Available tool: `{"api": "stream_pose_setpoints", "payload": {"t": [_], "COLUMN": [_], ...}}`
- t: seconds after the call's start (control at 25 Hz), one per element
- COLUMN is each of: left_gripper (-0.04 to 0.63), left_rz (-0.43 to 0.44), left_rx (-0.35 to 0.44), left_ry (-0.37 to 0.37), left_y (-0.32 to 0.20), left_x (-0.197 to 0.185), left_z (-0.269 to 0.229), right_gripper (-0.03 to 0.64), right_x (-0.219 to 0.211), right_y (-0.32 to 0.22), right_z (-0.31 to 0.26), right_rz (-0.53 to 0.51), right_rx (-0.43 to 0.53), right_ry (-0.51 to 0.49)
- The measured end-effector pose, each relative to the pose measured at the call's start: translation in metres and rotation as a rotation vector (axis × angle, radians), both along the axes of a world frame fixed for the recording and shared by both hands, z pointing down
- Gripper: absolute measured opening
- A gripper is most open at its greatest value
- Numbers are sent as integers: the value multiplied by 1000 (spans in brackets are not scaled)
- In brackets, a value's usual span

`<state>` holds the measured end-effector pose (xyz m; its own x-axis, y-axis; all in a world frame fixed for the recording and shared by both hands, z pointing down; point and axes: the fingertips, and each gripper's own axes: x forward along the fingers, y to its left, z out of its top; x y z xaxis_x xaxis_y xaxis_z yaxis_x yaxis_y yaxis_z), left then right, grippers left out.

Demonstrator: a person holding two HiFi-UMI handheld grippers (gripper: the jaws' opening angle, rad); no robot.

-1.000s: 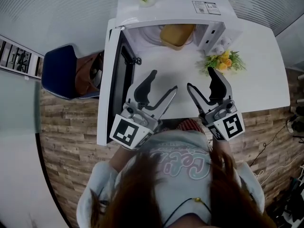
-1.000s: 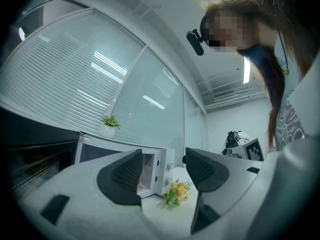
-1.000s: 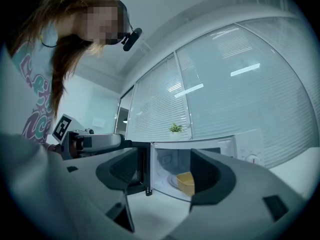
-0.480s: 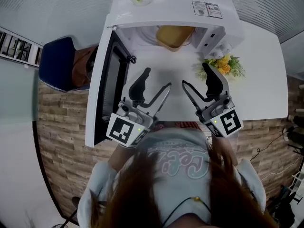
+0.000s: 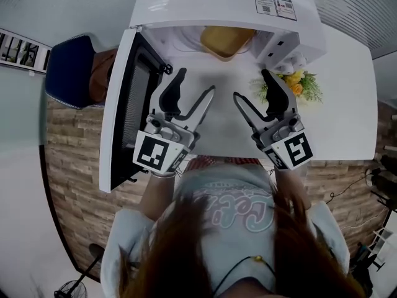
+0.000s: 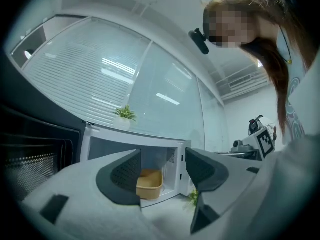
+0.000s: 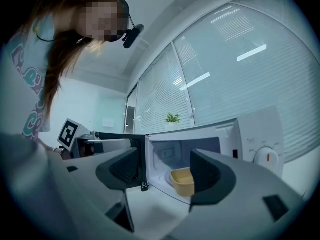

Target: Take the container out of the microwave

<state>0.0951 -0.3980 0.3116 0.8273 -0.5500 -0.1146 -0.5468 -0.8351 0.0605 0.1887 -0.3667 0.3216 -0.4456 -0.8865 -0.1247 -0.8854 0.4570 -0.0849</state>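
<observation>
The white microwave (image 5: 223,5) stands on the white table (image 5: 347,110) with its door (image 5: 127,104) swung wide to the left. Inside the open cavity sits the tan container (image 5: 226,41), seemingly on the turntable, though shadow makes that hard to confirm. Both tongs hover over the table in front of the opening, well short of the container. The left gripper (image 5: 195,82) has its jaws wide apart with nothing between them, and the right gripper (image 5: 251,85) gapes just as empty. A bunch of yellow flowers (image 5: 298,82) sits by the microwave's right front corner, near the right gripper.
</observation>
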Motion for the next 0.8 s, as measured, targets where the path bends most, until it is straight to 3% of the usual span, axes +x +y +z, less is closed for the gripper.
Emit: {"api": "stream_pose_setpoints", "payload": {"t": [0.8], "left_gripper": [256], "left_rz": [-39], "left_rx": [-47], "left_ry": [-103], "left_y": [-63], "left_x": [16], "left_z": [58], "right_gripper": [316], "right_x": [7], "right_y": [-58], "right_z": [64], "right_rz": [73], "right_rx": [-124], "right_ry": [80]}}
